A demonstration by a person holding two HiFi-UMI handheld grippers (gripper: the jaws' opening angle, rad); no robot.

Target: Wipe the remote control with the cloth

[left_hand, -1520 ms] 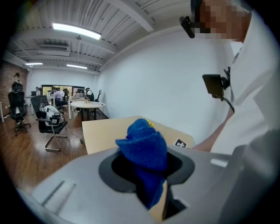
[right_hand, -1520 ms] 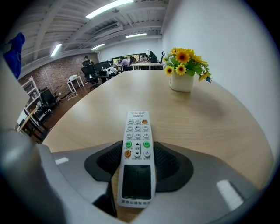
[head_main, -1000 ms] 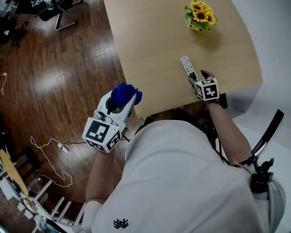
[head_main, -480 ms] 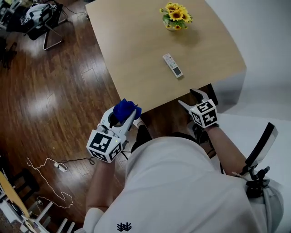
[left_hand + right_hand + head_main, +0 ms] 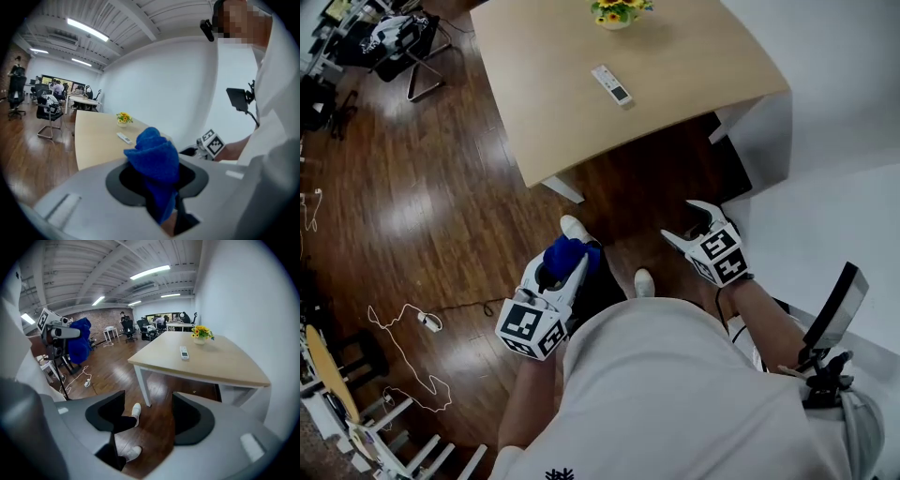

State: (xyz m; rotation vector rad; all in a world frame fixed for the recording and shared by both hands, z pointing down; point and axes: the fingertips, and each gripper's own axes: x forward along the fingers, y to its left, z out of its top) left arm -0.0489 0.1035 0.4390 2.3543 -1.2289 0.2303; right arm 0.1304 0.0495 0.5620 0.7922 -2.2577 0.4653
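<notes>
The white remote control lies on the wooden table near a small pot of yellow flowers. Both grippers are well back from the table, over the wooden floor. My left gripper is shut on a bunched blue cloth that bulges out between its jaws. My right gripper stands open with nothing between its jaws; only the floor and the person's white shoes show through the gap.
The table's white leg and a white side panel face me. The person's shoes stand on the floor below the grippers. A white cable lies on the floor at the left. Office chairs stand at the far left.
Both grippers have pulled back from the table and now hang over the floor. The remote stays on the table, released by the right gripper. The cloth remains in the left gripper.
</notes>
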